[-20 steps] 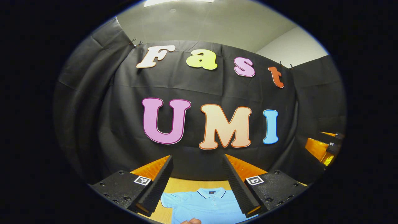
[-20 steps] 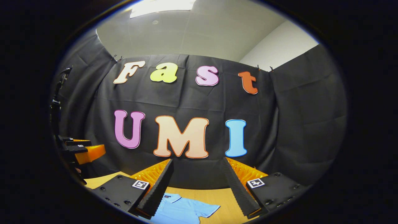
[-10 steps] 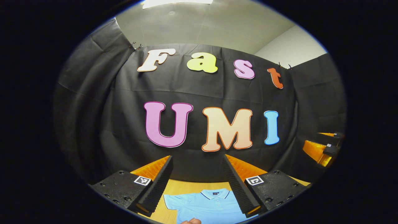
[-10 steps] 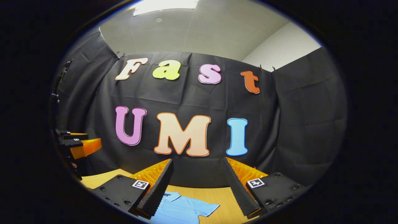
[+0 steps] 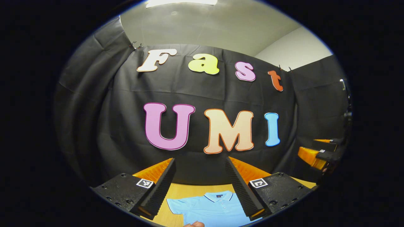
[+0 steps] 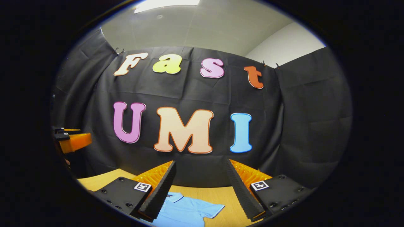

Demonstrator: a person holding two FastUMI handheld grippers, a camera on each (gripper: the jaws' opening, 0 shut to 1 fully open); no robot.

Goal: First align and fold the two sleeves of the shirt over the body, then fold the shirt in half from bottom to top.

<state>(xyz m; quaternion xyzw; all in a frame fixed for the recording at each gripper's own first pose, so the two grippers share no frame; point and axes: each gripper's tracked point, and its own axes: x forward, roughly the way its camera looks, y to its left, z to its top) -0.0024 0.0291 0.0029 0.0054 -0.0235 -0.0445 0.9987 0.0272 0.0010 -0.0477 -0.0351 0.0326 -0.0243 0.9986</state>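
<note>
A light blue polo shirt (image 5: 214,208) lies flat on the wooden table (image 5: 184,190), collar toward the booth's wall. My left gripper (image 5: 199,160) hovers above it, open, with nothing between its fingers; the collar and chest show between them. A person's fingertip (image 5: 194,224) peeks in at the bottom edge. In the right gripper view the shirt's collar and one short sleeve (image 6: 189,210) lie below my right gripper (image 6: 200,162), which is also open and holds nothing. Both grippers are well above the cloth.
The right gripper (image 5: 315,154) shows at the far right of the left gripper view, and the left gripper (image 6: 72,141) at the far left of the right gripper view. Bare table top (image 6: 225,195) lies beside the sleeve, and the black cloth wall stands behind the table.
Both cameras have shifted slightly. In each view the other gripper has drifted: leftward in the left gripper view, up and left in the right gripper view. The shirt lies as before.
</note>
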